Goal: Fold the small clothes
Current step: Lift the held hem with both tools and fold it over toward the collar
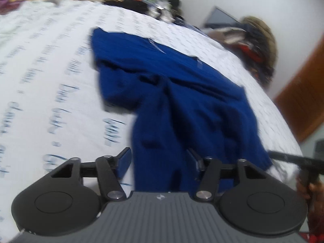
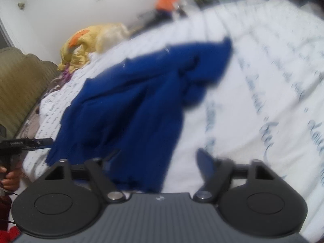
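Both the left gripper [image 1: 160,162] and right gripper [image 2: 156,162] gape half-open astride the blue garment [image 1: 182,101], gripping nothing.

Lighting: even, soft indoor light; no hard shadows, no glare. White bedsheet [image 1: 50,70] reads bright, near washed out. Blue garment [image 2: 131,105] dark, folds barely separable. Sharpness: both views motion-blurred, the right wrist view more; sheet lettering smeared. Distortion: strong fisheye curvature, dark vignetted corners. Background clutter out of focus.
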Demonstrator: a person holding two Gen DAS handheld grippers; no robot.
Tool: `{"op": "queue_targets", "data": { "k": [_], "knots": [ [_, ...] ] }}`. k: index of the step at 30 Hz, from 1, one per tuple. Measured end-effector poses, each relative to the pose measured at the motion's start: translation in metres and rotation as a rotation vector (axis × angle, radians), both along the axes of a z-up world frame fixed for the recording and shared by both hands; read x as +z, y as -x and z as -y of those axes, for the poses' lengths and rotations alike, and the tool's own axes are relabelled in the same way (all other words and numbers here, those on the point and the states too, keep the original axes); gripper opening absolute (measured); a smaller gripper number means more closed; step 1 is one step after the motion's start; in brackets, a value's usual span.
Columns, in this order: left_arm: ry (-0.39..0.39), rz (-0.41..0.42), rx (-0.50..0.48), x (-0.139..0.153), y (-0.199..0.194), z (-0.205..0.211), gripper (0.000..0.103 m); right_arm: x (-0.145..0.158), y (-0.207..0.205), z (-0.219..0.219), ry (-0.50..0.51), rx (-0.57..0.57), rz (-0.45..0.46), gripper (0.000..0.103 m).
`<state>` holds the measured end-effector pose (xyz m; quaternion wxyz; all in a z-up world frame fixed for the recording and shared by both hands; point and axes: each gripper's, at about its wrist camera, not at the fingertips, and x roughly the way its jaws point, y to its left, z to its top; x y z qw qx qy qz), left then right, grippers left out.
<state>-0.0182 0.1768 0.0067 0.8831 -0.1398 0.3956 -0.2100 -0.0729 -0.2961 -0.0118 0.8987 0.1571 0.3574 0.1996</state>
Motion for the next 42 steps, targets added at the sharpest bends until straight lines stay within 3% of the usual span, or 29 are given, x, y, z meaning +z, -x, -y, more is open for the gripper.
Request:
{"op": "queue_targets", "data": {
  "k": [3,7,9,10,11,15,18,27,33,39,42],
  "knots": [
    [-0.032,0.042,-0.024,-0.003,0.002,0.013,0.052,-0.008,-0.003,-0.003,-0.125,0.041,-0.027,0.065],
    [0.052,0.026,-0.053,-0.01,0.0,0.018,0.042,-0.014,-0.008,-0.013,-0.199,0.08,-0.043,0.06],
    [0.058,0.032,-0.048,-0.013,0.001,0.019,0.035,-0.019,-0.013,-0.019,-0.208,0.077,-0.061,0.031],
    [0.057,0.035,-0.033,-0.014,0.002,0.018,0.03,-0.021,-0.016,-0.02,-0.21,0.068,-0.065,0.026],
    [0.058,0.03,-0.012,-0.015,0.003,0.015,0.014,-0.022,-0.019,-0.02,-0.216,0.058,-0.071,0.018],
    [0.104,0.033,0.041,-0.017,0.011,0.003,0.011,-0.02,-0.016,-0.015,-0.22,0.033,-0.065,0.008],
    [0.074,0.106,0.049,0.0,0.028,0.006,0.011,-0.01,-0.009,-0.009,-0.244,0.034,-0.033,0.007],
    [0.182,0.316,0.041,0.078,0.087,-0.005,0.011,0.064,0.04,0.008,-0.303,0.105,0.18,0.007],
    [0.187,0.407,0.067,0.112,0.112,-0.008,0.011,0.092,0.066,0.016,-0.372,0.122,0.277,0.007],
    [0.234,0.412,0.121,0.122,0.085,-0.009,0.011,0.096,0.049,0.02,-0.402,0.09,0.294,0.007],
    [0.21,0.396,0.144,0.124,0.055,-0.001,0.011,0.097,0.026,0.022,-0.399,0.056,0.3,0.007]
  ]
}}
